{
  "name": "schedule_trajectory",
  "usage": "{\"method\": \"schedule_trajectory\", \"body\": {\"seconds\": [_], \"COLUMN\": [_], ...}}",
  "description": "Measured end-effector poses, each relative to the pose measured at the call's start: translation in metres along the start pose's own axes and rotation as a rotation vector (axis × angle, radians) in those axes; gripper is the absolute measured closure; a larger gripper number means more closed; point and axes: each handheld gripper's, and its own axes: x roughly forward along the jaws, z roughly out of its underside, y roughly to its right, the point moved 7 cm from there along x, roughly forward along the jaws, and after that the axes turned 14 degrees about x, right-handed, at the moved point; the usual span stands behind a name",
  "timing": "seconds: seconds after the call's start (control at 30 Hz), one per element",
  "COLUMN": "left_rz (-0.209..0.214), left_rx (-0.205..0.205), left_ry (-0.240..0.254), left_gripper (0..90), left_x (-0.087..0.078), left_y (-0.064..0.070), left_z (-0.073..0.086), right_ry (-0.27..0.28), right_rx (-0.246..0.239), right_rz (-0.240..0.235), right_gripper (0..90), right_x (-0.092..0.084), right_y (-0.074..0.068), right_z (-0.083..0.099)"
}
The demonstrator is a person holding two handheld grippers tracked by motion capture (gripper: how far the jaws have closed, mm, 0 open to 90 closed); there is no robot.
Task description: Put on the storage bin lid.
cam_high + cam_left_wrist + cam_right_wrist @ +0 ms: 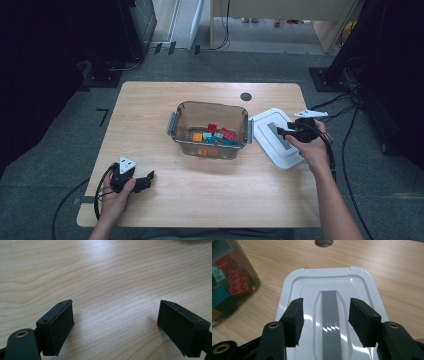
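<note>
A clear plastic container point(212, 105) stands mid-table with several coloured bricks point(215, 135) inside. Its white lid point(270, 121) lies flat on the table just to its right. My right gripper point(281, 132) hovers low over that lid. In the right gripper view the lid point(329, 280) sits under my right gripper point(327, 302), whose jaws stand half apart on either side of the lid's grey handle strip point(329, 315), with a gap on each side. My left gripper point(149, 177) rests near the table's front left; in the left gripper view it point(116, 303) is wide open over bare wood.
A round cable hole point(245, 96) lies in the wooden table point(150, 110) behind the container. In the right gripper view the container's wall point(249, 270) and red and teal bricks point(238, 281) lie left of the lid. Cables trail off both sides of the table.
</note>
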Motion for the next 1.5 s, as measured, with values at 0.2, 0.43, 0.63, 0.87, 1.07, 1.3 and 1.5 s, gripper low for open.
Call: {"method": "schedule_trajectory", "body": {"seconds": [0.2, 0.43, 0.63, 0.87, 1.07, 1.3, 1.5], "left_rz": [0.000, 0.000, 0.000, 0.000, 0.000, 0.000, -0.001], "left_rx": [0.000, 0.000, 0.000, 0.000, 0.000, 0.000, 0.000], "left_ry": [0.000, 0.000, 0.000, 0.000, 0.000, 0.000, 0.000], "left_gripper": [13.5, 13.5, 13.5, 13.5, 13.5, 13.5, 13.5], "left_x": [0.000, 0.000, 0.000, 0.000, 0.000, 0.000, 0.000], "left_y": [0.000, 0.000, 0.000, 0.000, 0.000, 0.000, 0.000], "left_z": [0.000, 0.000, 0.000, 0.000, 0.000, 0.000, 0.000], "right_ry": [-0.012, -0.047, -0.056, -0.077, -0.073, -0.012, -0.009], "right_rx": [0.012, 0.004, -0.006, -0.006, -0.026, -0.021, -0.029], "right_rz": [0.014, 0.021, 0.038, 0.068, 0.073, 0.057, 0.053], "right_gripper": [51.4, 53.3, 53.9, 55.3, 58.0, 67.1, 68.0], "right_x": [0.008, 0.021, 0.028, 0.036, 0.041, 0.039, 0.038], "right_y": [0.012, 0.014, 0.014, 0.019, 0.017, 0.016, 0.016], "right_z": [0.006, 0.014, 0.017, 0.023, 0.025, 0.032, 0.031]}}
